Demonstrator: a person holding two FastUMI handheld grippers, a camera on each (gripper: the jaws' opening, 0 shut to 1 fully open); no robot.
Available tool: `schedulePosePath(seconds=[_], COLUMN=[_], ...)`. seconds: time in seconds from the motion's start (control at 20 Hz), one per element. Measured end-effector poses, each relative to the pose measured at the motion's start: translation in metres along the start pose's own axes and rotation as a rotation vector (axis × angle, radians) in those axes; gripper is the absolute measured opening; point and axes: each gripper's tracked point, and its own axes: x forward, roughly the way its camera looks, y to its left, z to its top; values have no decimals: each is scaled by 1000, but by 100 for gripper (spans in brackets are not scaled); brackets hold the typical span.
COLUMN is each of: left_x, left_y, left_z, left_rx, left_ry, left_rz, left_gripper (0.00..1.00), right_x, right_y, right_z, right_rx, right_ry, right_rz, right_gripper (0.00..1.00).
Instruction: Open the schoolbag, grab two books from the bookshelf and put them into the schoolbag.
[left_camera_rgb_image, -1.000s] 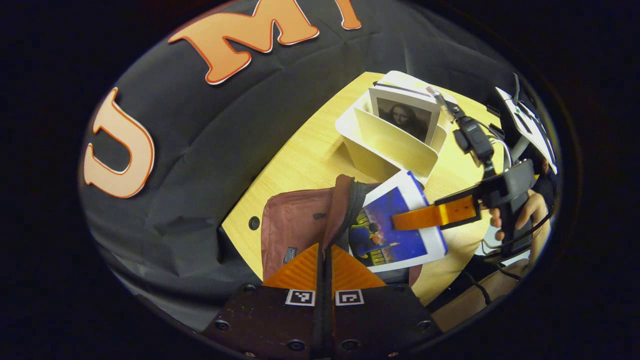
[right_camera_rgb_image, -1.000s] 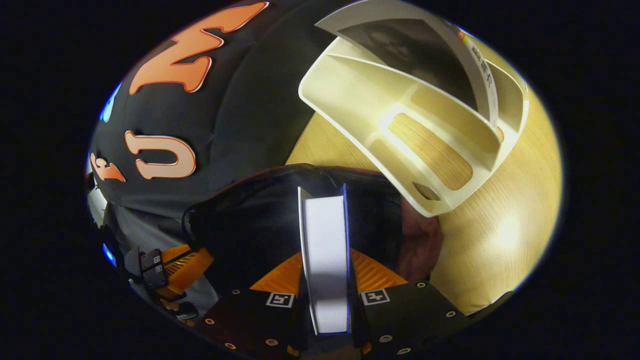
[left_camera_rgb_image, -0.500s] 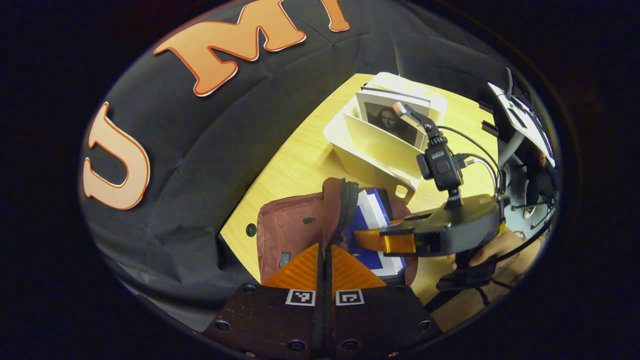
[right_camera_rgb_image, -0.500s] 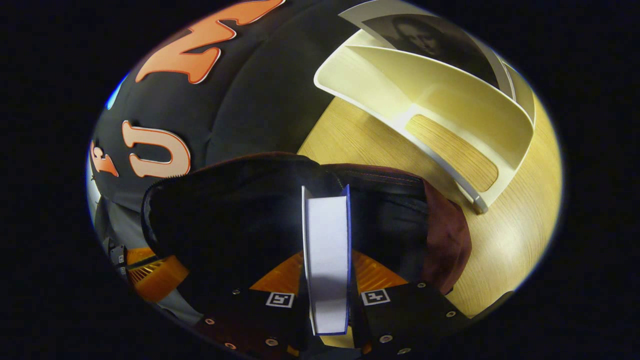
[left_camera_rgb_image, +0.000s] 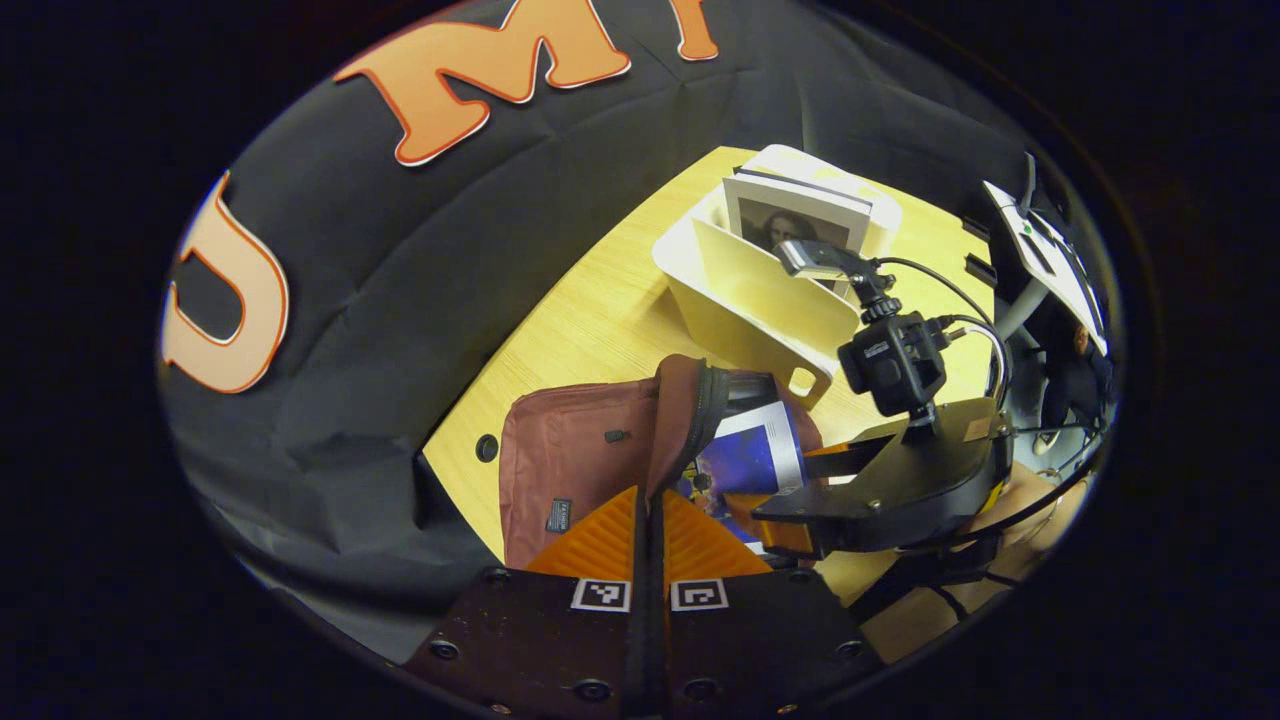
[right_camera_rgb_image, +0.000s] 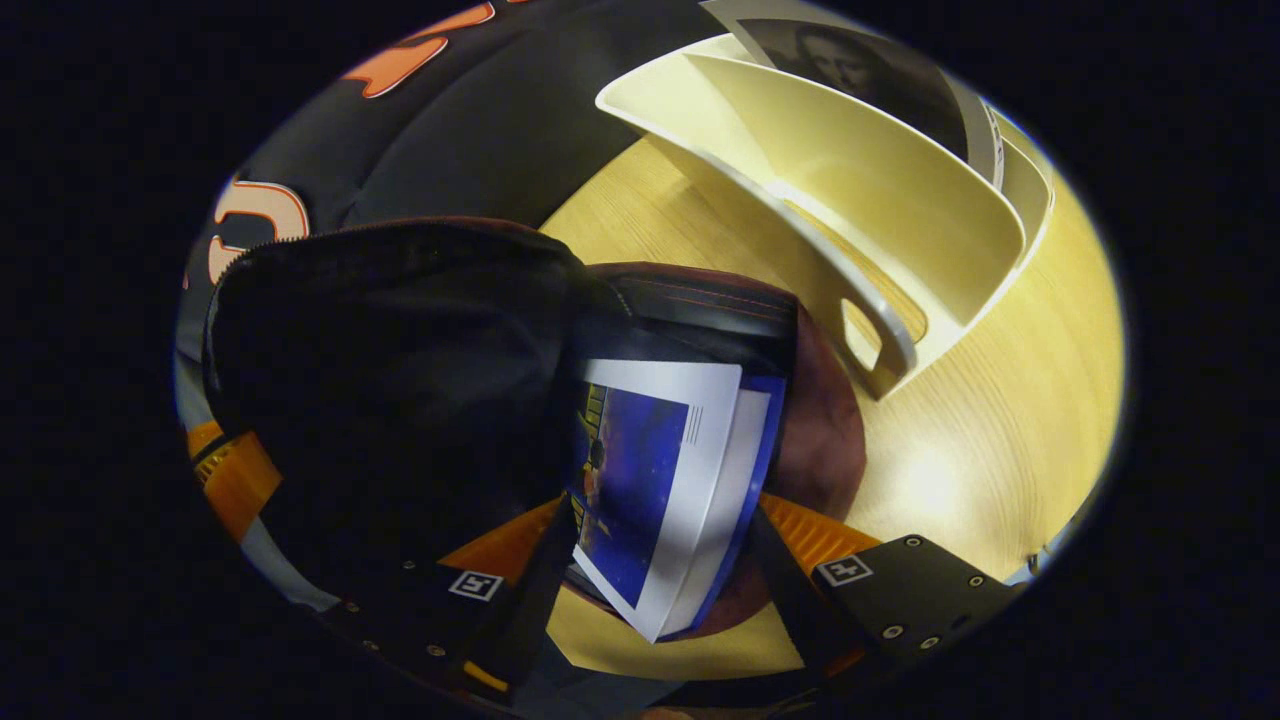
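Maroon fabric, the schoolbag, lies on the pale wood bench directly ahead of my left tool. My left tool's two fingers are pressed together on the raised edge of the bag's flap, holding the mouth open; the flap stands up just beyond the fingertips.

Blue-covered book sits tilted in the bag's opening, just right of the flap as my left tool sees it. From my right tool the same book lies straight ahead between its fingers, which are spread wide, one on each side of the book and clear of it. Book's far end is inside the dark mouth of the schoolbag; its near corner sticks out toward the tool over the bag's rim.

My right tool also shows in the left gripper view, to the right of the bag, low over the opening, with its camera on top.

Cream bookshelf stands on the bench beyond the bag, well apart from my left tool. One book with a grey portrait cover is upright in its rear slot. From my right tool the bookshelf is ahead and to the right, near the bag's edge; portrait book at the back.
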Motion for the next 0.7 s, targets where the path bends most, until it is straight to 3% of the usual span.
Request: schedulePosePath(seconds=[0.45, 0.7], left_x=[5, 10], left_y=[-5, -6], left_z=[-10, -13], left_rx=[-18, -20], left_ry=[-19, -28], left_rz=[-41, -56], left_gripper=[1, 1], right_x=[-49, -89], right_y=[-45, -98], right_z=[13, 35], right_rx=[-44, -142], right_ry=[-46, -99], right_rz=[-32, -161], right_gripper=[98, 98])
